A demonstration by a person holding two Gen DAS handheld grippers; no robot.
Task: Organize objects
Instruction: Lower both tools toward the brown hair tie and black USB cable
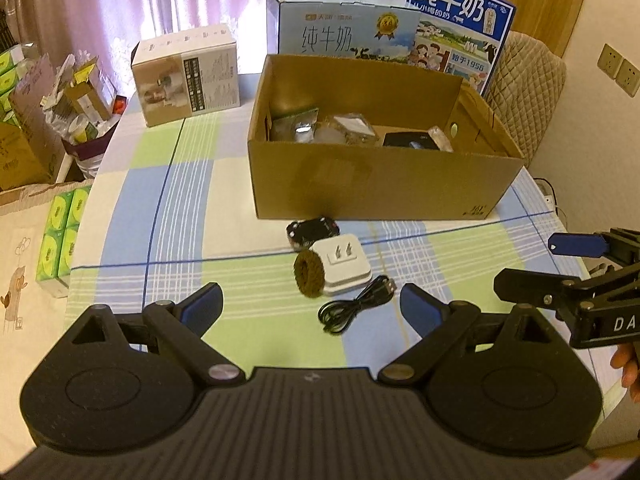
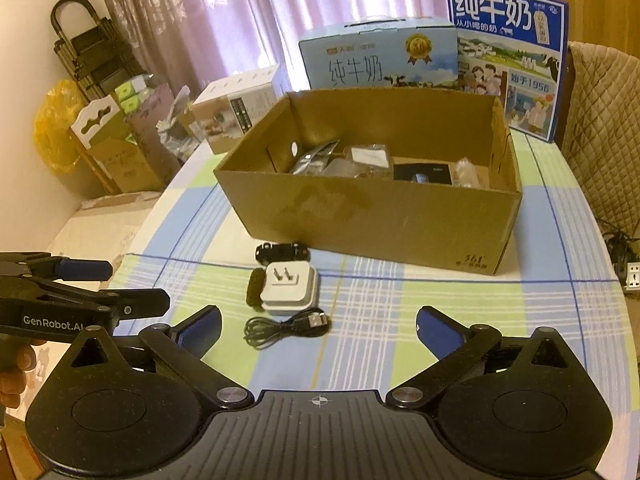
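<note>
An open cardboard box holds several packets and a black item. In front of it on the checked tablecloth lie a small black toy car, a white plug adapter, a brown fuzzy ring and a coiled black USB cable. My left gripper hovers open just short of the cable, nothing between its blue pads. My right gripper is open too, the cable near its left finger. Each gripper shows at the other view's edge.
Two blue milk cartons and a white appliance box stand behind the cardboard box. Green tissue packs, cartons and a folding trolley crowd the left side. A quilted chair back rises at the right.
</note>
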